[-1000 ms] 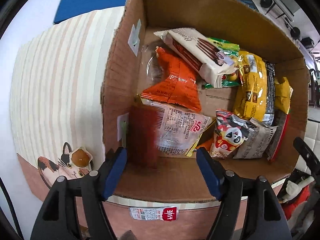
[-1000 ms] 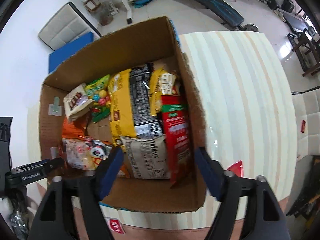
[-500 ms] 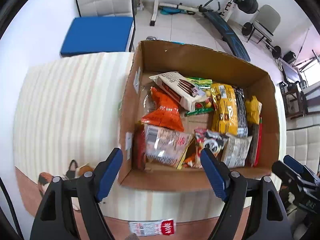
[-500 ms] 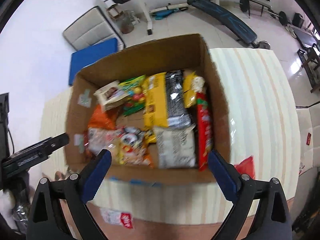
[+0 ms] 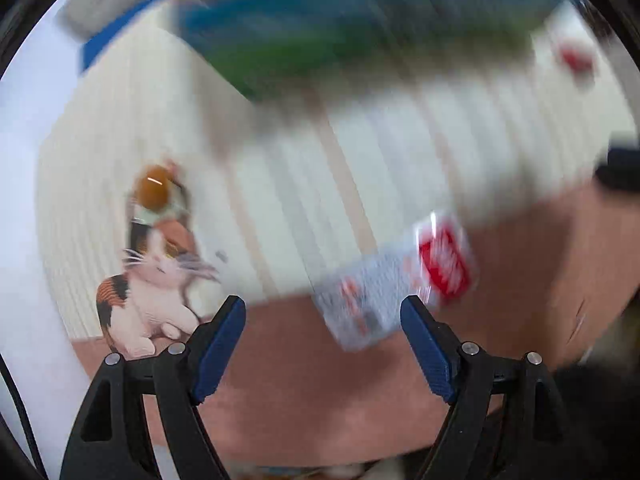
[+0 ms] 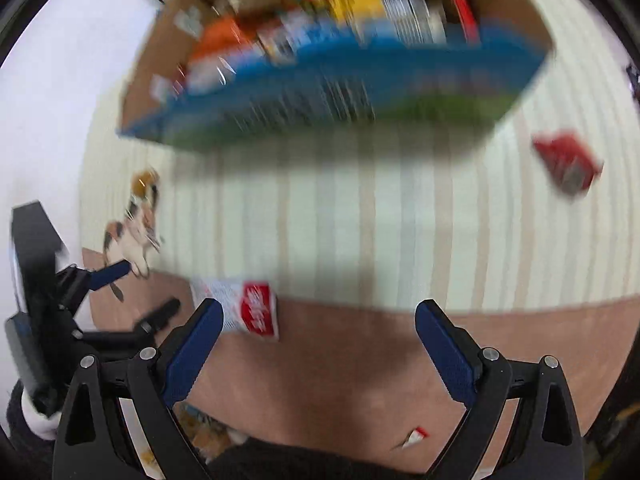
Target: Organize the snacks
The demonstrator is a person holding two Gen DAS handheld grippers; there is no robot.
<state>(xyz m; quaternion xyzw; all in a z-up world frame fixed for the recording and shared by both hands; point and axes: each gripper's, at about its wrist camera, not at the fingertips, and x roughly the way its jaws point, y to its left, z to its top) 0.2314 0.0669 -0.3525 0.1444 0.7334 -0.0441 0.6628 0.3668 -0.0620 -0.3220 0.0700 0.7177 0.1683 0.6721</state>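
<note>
The cardboard box (image 6: 320,92), blue and green on its near side, stands at the back of the striped tablecloth with several snack bags (image 6: 360,0) inside. A white and red snack packet (image 5: 392,292) lies flat on the brown border of the cloth. My left gripper (image 5: 320,312) hovers open over it, the packet just beyond its right finger. My right gripper (image 6: 320,312) is open and empty over the same border, the packet (image 6: 240,312) by its left finger. A red packet (image 6: 568,164) lies to the right. Both views are motion-blurred.
A cat print (image 5: 152,280) marks the cloth's near left corner. My left gripper (image 6: 132,296) shows at the left of the right wrist view. A small torn wrapper scrap (image 6: 412,438) lies near the table's front edge, where dark clothing of the person shows.
Both grippers pulled back from above the box to the near border of the cloth and sank lower. The box slid to the top of both views. Both pairs of jaws stand slightly wider.
</note>
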